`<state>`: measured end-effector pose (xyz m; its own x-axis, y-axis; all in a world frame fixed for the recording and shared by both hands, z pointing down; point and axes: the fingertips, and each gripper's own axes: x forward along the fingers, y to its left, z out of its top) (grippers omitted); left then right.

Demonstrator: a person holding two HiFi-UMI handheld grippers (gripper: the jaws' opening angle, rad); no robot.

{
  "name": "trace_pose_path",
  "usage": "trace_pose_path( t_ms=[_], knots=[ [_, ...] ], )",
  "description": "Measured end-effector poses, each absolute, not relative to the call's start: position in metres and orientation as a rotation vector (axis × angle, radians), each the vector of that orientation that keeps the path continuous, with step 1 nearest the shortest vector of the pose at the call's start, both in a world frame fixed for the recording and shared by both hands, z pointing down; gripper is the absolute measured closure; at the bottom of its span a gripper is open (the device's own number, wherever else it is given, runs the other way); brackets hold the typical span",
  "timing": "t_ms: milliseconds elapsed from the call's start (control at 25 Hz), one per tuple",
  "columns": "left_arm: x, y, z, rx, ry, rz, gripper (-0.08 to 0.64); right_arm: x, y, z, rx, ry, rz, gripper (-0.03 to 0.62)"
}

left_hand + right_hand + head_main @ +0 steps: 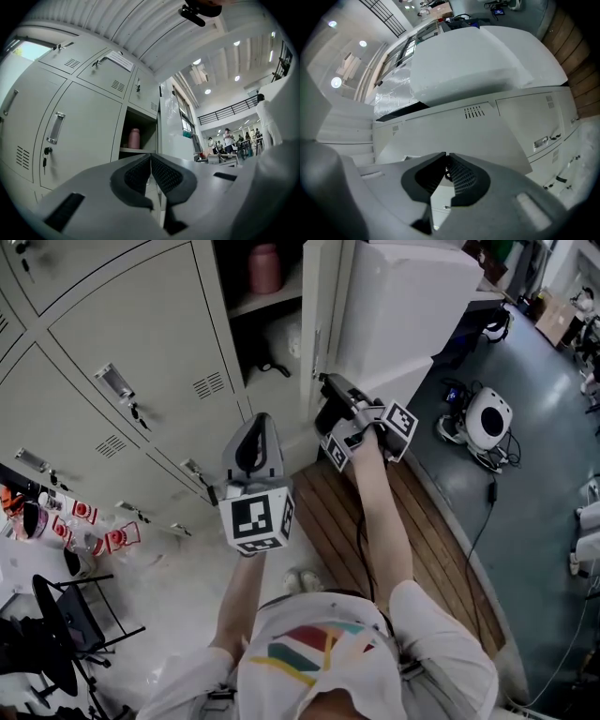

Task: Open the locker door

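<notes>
The locker door (323, 306) is already swung out, its upright edge directly in front of R gripper (330, 395), whose jaws pinch a small dark tab (446, 172) on it. L gripper (258, 427) is closed, empty, farther left.

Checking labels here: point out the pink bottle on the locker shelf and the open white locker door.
Pink cylindrical bottle (265, 268): head view, middle of its body.
Open white metal locker door (171, 126): left gripper view, its flat face.
</notes>
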<state>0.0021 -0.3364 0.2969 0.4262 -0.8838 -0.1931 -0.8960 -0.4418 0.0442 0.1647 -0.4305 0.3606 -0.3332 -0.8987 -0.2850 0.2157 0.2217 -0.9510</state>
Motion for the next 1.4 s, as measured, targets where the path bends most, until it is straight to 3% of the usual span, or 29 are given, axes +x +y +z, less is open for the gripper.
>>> trace_pose_path(
  t_ms=[640,1400],
  knots=[
    [0.043,-0.339,0.304,-2.684,1.512,0.265,0.543,0.303,-0.417,0.364,-0.855,1.277,-1.152,0.568],
    [0.063,-0.343,0.305,-2.725,1.462,0.254,0.544,0.33,-0.423,0.362,-0.897,1.307,-1.171,0.568]
  ],
)
